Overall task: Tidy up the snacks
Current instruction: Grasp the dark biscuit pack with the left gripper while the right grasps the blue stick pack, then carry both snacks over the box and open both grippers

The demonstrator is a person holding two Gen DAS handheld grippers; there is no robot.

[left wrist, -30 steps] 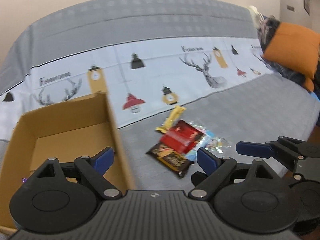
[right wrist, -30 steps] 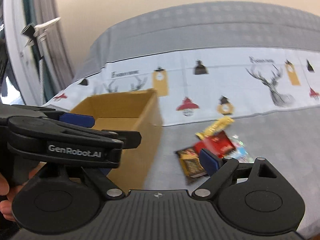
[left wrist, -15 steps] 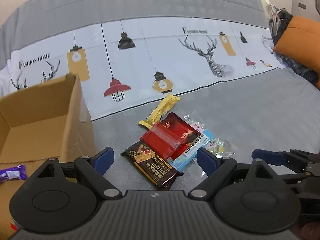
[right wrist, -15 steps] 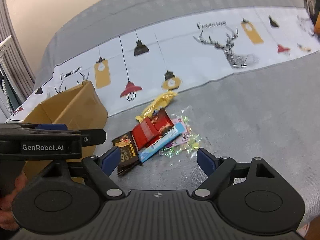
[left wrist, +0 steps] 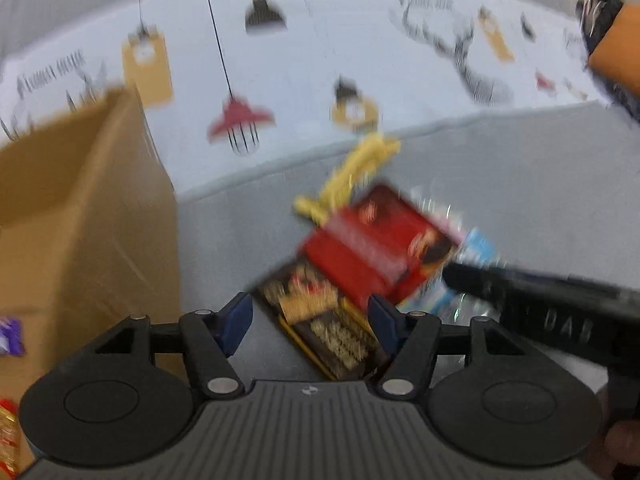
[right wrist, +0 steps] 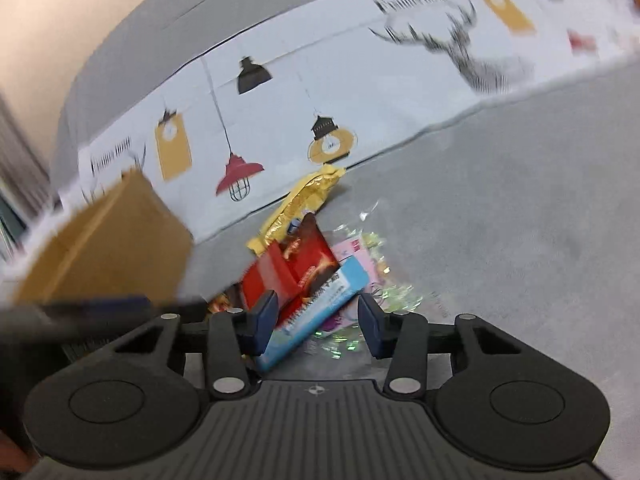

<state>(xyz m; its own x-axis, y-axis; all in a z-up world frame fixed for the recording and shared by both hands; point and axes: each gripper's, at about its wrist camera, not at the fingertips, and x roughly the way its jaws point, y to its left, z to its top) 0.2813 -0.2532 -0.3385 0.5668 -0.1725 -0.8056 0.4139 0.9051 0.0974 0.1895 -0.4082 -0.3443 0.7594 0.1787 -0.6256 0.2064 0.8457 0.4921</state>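
A pile of snack packets lies on the grey bed cover. It holds a red packet [left wrist: 376, 248] [right wrist: 296, 272], a dark brown packet [left wrist: 324, 328], a yellow packet [left wrist: 352, 172] [right wrist: 300, 204], a light blue packet [right wrist: 320, 312] and clear crinkly wrappers [right wrist: 380, 288]. My left gripper [left wrist: 312, 320] is open, low over the dark brown packet. My right gripper [right wrist: 316, 320] is open, low over the light blue packet. The right gripper also shows in the left wrist view [left wrist: 540, 296]. The views are motion-blurred.
An open cardboard box [left wrist: 80, 208] [right wrist: 112, 240] stands left of the pile, with a purple wrapper [left wrist: 10, 336] inside. A white printed sheet [left wrist: 320, 60] covers the bed behind. An orange cushion [left wrist: 616, 52] lies at the far right.
Both grippers have dropped and moved in closer to the snack pile. The packets now sit right between the open fingers. The box has slid toward the left edge of both views.
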